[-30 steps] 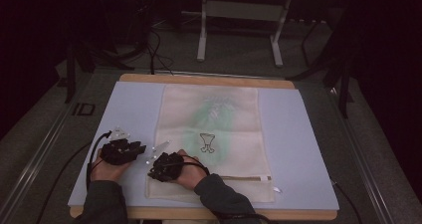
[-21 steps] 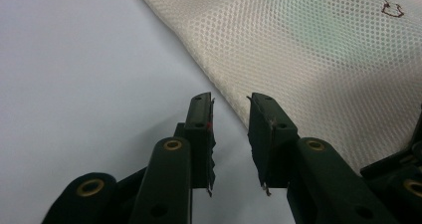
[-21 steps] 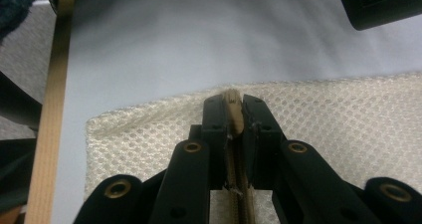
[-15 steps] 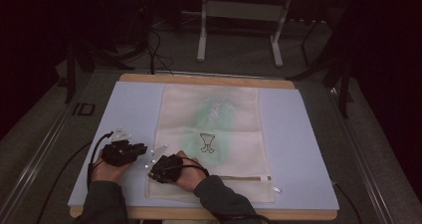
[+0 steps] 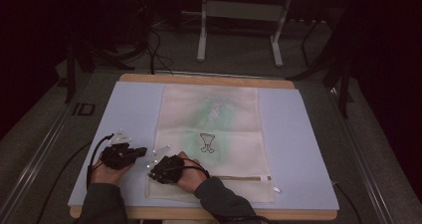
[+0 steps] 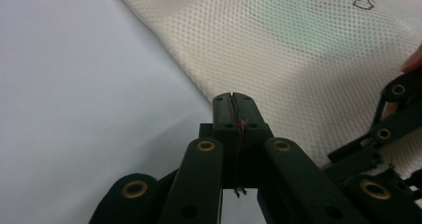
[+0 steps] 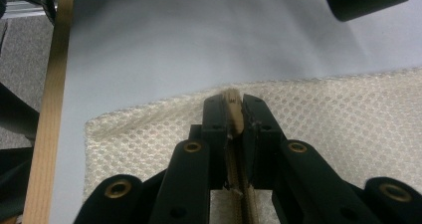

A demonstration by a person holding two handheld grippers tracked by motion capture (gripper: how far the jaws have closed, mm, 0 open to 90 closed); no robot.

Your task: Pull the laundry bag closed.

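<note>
A cream mesh laundry bag (image 5: 211, 139) lies flat on the pale lilac mat (image 5: 303, 149) that covers the wooden desk (image 5: 206, 79). It is a long rectangle reaching from the far edge of the mat almost to the near one. Its fabric is a fine honeycomb net, and a green garment shows faintly through the far half. A small dark printed figure (image 5: 206, 142) sits near its middle. A tan zipper (image 5: 249, 178) runs across the bag near the person's edge, with a pale pull tab beyond its right end.

The right gripper (image 7: 233, 113), made of matte black plastic links with brass-ringed pivots, is clamped on the left end of the zipper tape. The tan woven strip stands pinched between its two flat pads near the bag's rounded near-left corner.

The left gripper (image 6: 233, 104) sits just beside the bag's left edge, close to the right one. Its jaws have just been closing and now meet, with a thin thread-like strand caught in the seam between them. Whether any mesh is caught there cannot be told.
</note>
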